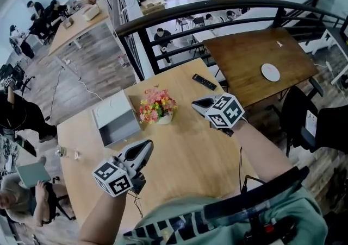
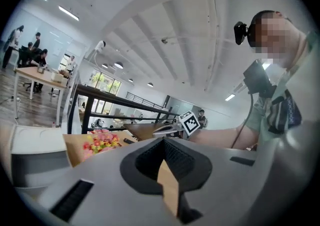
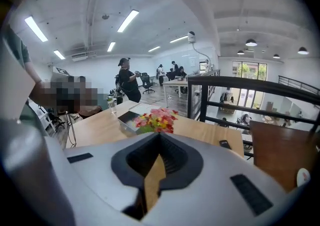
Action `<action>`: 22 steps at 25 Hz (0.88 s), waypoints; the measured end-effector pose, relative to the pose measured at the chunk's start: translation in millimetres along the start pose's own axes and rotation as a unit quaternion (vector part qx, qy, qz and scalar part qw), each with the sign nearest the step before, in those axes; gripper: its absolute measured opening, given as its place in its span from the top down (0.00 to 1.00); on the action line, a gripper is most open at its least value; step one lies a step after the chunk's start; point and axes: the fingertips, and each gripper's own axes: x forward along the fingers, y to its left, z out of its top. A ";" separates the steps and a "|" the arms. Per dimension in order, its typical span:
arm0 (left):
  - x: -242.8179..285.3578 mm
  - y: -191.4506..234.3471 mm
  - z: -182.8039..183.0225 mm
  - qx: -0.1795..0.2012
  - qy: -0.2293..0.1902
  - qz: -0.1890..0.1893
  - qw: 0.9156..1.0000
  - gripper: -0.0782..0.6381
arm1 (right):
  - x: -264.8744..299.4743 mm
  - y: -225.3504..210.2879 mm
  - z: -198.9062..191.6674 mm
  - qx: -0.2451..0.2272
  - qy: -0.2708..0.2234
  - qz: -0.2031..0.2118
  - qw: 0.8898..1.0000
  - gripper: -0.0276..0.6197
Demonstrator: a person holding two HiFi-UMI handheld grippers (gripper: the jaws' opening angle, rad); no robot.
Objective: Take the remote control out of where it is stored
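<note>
Currently, slim black remote control (image 1: pixel 204 81) seen flat on pale wooden table (image 1: pixel 185 151), apart from open grey box (image 1: pixel 115 123). On left gripper (image 1: pixel 145 149) and right gripper (image 1: pixel 197 104), jaws pressed together, empty.

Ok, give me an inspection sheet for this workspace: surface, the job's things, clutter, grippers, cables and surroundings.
Surface: light wooden table.
Job's things: slim black remote control lies flat in the open near the table's far edge. Open grey rectangular box sits apart from it, further left; nothing seen inside.
Clutter: pink and yellow flowers in a small white pot mid-table; small clear item at the left edge.
Grippers: left gripper and right gripper over the table, fingers together, holding nothing.
Cables: thin black cable beside the right forearm.
Surroundings: black metal railing; dark wooden table with a white round disc; people on the floor below.
</note>
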 end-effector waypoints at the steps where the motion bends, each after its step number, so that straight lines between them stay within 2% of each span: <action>1: -27.5 -1.3 1.2 0.005 -0.008 0.005 1.000 0.89 | 0.1 20.4 5.5 -0.001 -0.001 0.001 1.000 0.95; 8: -243.2 -0.2 11.4 0.039 -0.070 0.043 0.996 0.89 | 11.4 178.2 46.6 0.004 -0.013 0.001 1.000 0.95; 13: -385.0 -4.0 7.2 0.041 -0.113 0.075 0.990 0.89 | 25.9 284.9 61.7 0.000 -0.012 0.015 1.000 0.95; 16: -441.5 -4.7 -3.7 0.035 -0.139 0.089 0.986 0.89 | 28.6 325.5 73.6 -0.009 -0.015 0.017 1.000 0.95; 20: -498.5 -4.5 -20.4 0.035 -0.166 0.100 0.980 0.89 | 26.0 367.9 91.2 -0.015 -0.023 0.013 1.000 0.95; 22: -518.3 -0.8 -30.9 0.024 -0.180 0.104 0.978 0.89 | 25.6 384.7 98.3 -0.025 -0.023 0.015 0.999 0.95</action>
